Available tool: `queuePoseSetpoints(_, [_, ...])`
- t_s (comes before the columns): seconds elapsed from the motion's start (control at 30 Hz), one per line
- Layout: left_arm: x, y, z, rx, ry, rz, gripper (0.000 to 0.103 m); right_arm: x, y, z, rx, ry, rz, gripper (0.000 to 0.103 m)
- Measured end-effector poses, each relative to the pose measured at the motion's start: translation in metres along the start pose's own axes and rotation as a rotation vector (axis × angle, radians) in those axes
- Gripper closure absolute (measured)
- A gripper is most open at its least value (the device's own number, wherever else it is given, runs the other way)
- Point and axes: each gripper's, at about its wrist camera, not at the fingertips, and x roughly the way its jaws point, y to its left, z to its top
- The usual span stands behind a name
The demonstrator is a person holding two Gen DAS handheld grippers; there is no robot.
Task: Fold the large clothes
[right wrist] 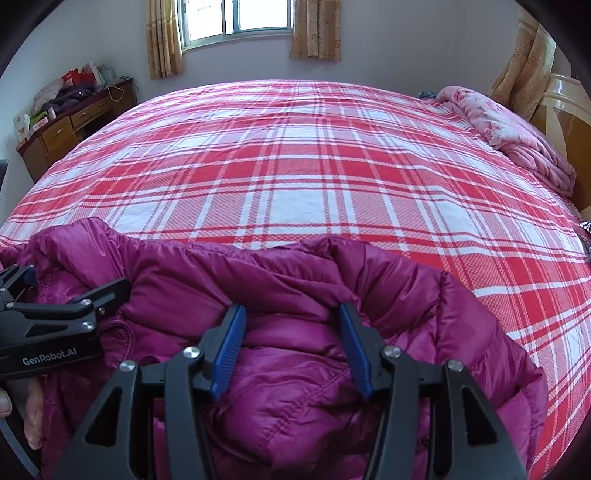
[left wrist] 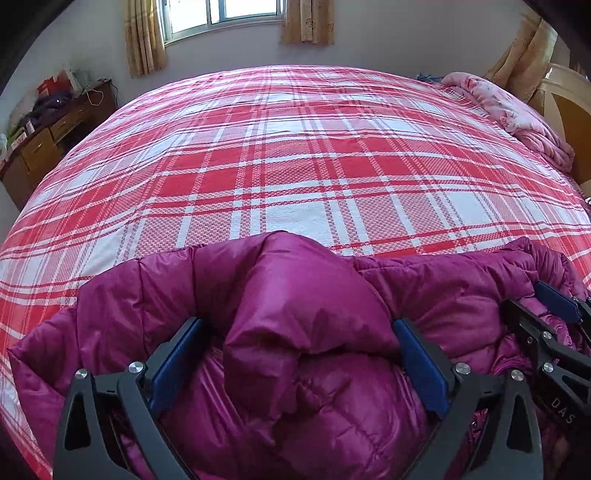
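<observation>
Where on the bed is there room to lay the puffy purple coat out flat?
The red-and-white plaid bedspread lies bare from the magenta quilted down jacket up to the window wall, and left toward the wooden dresser. The far right corner is taken by a bunched pink floral quilt; the near edge by the jacket.

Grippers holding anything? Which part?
Both grippers, left and right, clamp puffy folds of the purple jacket; which part of it cannot be told.

A bedroom with a big bed

The bed (left wrist: 295,155) has a red and white check cover — a pink quilt (left wrist: 517,118) lies bunched by the headboard (right wrist: 561,122). Daylight comes through a window (right wrist: 236,18) with tan curtains (right wrist: 162,40). A wooden desk (right wrist: 74,125) stands by the pale wall — piled with stuff.
</observation>
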Motion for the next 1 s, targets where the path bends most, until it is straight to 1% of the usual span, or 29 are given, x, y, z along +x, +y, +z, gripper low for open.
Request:
queuePoseSetpoints(0.53, [0.0020,-0.0026,0.0002,0.011,0.002,0.015,0.001,0.0039,0.0077,-0.0011,-0.036,0.014,-0.056,0.047])
queuePoseSetpoints(1.0, [0.0023,-0.0033,0.0005,0.015,0.004,0.019,0.001,0.0047,0.0083,-0.0024,-0.035,0.015,-0.057,0.047])
